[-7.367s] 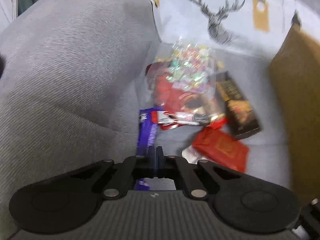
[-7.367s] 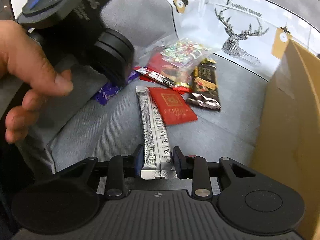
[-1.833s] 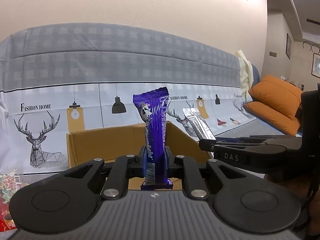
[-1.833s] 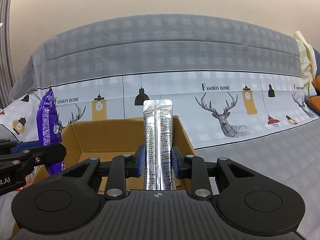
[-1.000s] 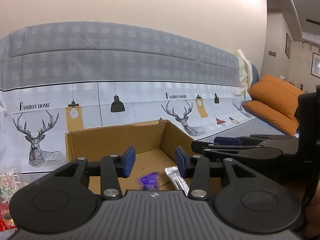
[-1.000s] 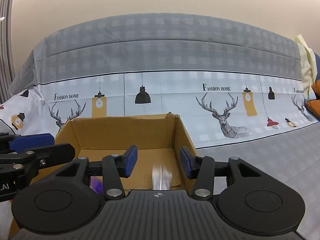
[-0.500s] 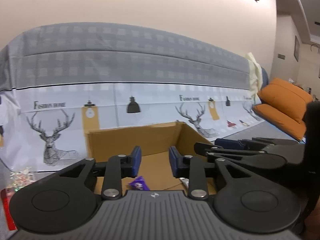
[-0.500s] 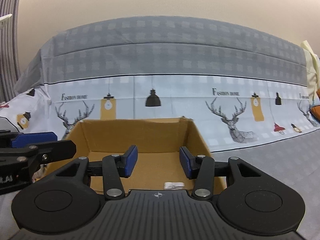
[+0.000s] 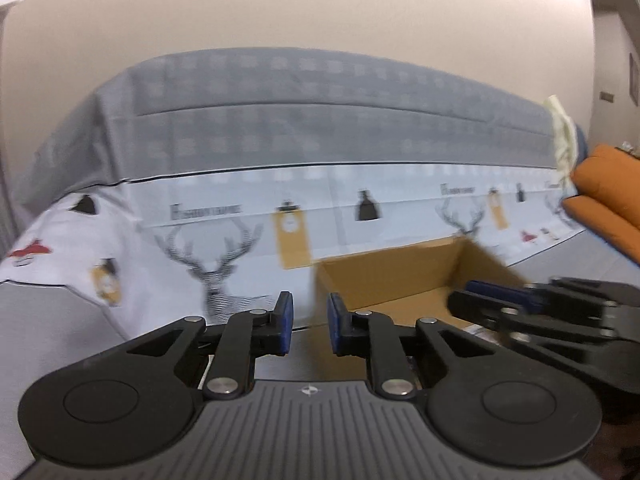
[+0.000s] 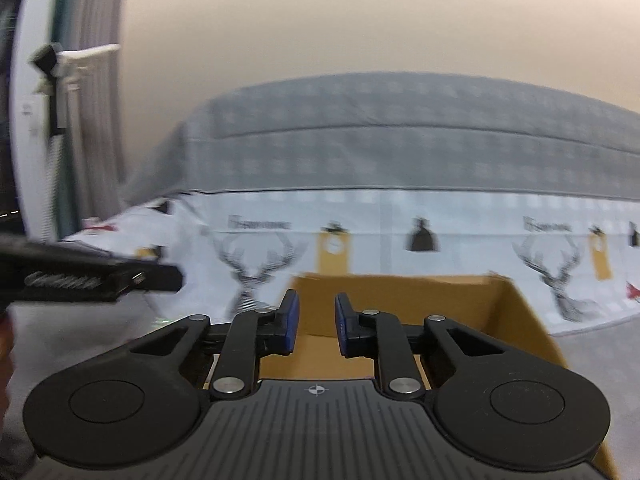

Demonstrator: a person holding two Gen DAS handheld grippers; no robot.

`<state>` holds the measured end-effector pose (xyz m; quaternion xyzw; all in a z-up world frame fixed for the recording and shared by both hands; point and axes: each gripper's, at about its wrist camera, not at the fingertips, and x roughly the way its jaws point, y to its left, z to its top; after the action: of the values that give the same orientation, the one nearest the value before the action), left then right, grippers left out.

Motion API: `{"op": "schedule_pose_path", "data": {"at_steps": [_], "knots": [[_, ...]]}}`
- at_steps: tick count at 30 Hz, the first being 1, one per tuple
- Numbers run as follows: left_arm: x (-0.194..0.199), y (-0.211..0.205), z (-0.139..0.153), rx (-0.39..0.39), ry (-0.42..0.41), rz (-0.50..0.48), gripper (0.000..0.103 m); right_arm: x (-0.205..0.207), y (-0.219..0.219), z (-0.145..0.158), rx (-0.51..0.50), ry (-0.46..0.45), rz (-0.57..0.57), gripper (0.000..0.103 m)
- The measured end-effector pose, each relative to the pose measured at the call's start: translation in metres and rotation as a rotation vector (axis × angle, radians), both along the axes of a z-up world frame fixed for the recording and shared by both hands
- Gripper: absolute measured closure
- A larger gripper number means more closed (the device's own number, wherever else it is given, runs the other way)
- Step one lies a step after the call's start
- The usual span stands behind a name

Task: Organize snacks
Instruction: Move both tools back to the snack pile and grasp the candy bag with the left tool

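Left wrist view: the left gripper (image 9: pixel 309 328) has its 2 blue-padded fingers (image 9: pixel 285 322) set a little apart with nothing between them; the cardboard box (image 9: pixel 384 280) stands open-topped on the grey sofa seat (image 9: pixel 60 312), ahead and to the right of that gripper; the right gripper (image 9: pixel 532 312) reaches in over the box's right side, and how its fingers stand cannot be told from here; a pale sliver of wrapper shows inside the box just below it, too blurred to name; the sofa's deer-print cover (image 9: pixel 212 256) rises behind the box, with an orange cushion (image 9: pixel 608 200) far right of it.

Right wrist view: the right gripper (image 10: pixel 316 328) also holds its 2 fingers slightly apart and empty, directly in front of the box (image 10: pixel 400 296), whose brown inner floor shows between and beside them; the left gripper (image 10: pixel 100 278) juts in left of the box, blurred; the snacks cannot be made out in this view.
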<state>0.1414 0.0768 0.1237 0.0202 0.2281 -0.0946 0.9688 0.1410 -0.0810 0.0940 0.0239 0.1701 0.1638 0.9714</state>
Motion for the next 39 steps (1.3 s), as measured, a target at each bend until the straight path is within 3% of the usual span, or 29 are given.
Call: {"op": "schedule_pose_path", "data": {"at_steps": [2,4,8,12,18,22,25,29,31,33,36,39], "knots": [[0.001,0.024,-0.015,-0.036,0.040,0.062,0.083,-0.006,0.017,0.001,0.000,-0.013,0.054,0.082],[0.007,0.048,-0.025,-0.039,0.125,0.161,0.089,-0.011,0.035,0.001,-0.005,-0.017,0.107,0.082],[0.005,0.102,-0.023,-0.211,0.129,0.305,0.089,-0.020,0.074,-0.006,-0.013,0.025,0.217,0.082],[0.007,0.128,-0.028,-0.252,0.171,0.385,0.089,-0.031,0.116,-0.018,-0.054,0.068,0.329,0.082],[0.007,0.137,-0.029,-0.209,0.191,0.398,0.089,-0.018,0.170,-0.057,-0.208,0.209,0.382,0.082],[0.017,0.137,-0.040,-0.194,0.225,0.402,0.089,-0.002,0.188,-0.076,-0.273,0.277,0.396,0.077],[0.025,0.136,-0.049,-0.174,0.257,0.392,0.089,0.003,0.199,-0.090,-0.341,0.292,0.414,0.076],[0.035,0.129,-0.063,-0.140,0.283,0.367,0.089,0.008,0.215,-0.111,-0.447,0.312,0.455,0.065],[0.040,0.127,-0.074,-0.121,0.304,0.352,0.089,0.008,0.221,-0.119,-0.503,0.301,0.462,0.064],[0.044,0.127,-0.078,-0.105,0.305,0.353,0.089,0.008,0.223,-0.124,-0.543,0.299,0.464,0.064],[0.047,0.133,-0.078,-0.147,0.294,0.360,0.089,0.008,0.221,-0.125,-0.557,0.288,0.480,0.066],[0.048,0.135,-0.080,-0.153,0.295,0.360,0.089,0.005,0.219,-0.126,-0.579,0.264,0.512,0.079]]}}
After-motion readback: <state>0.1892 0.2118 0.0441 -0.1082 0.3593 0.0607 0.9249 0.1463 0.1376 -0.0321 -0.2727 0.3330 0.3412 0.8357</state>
